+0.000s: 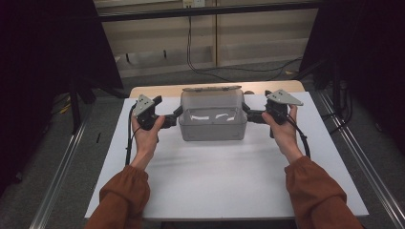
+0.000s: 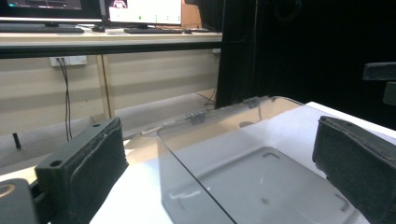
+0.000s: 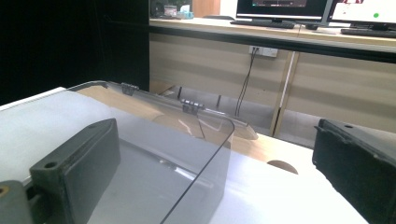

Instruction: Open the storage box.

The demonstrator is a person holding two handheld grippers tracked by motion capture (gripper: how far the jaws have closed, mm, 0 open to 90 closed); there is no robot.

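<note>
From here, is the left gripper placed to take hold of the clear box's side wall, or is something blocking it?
Probably yes. The left gripper is open at the clear box, its jaws either side of the near side wall, with nothing between them.

lab: monitors [image 3: 280, 7], black curtains [image 1: 43, 47]

Clear grey-tinted box [image 1: 213, 117]; white table top [image 1: 224, 167]; black fingers [image 2: 86, 165]; rust-orange sleeves [image 1: 317, 191]; grey floor [image 1: 57, 143].

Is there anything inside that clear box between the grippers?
The clear plastic box looks empty: its bare floor shows through the walls in both gripper views. The open lid hangs behind it; the table beneath that lid is hidden.
</note>
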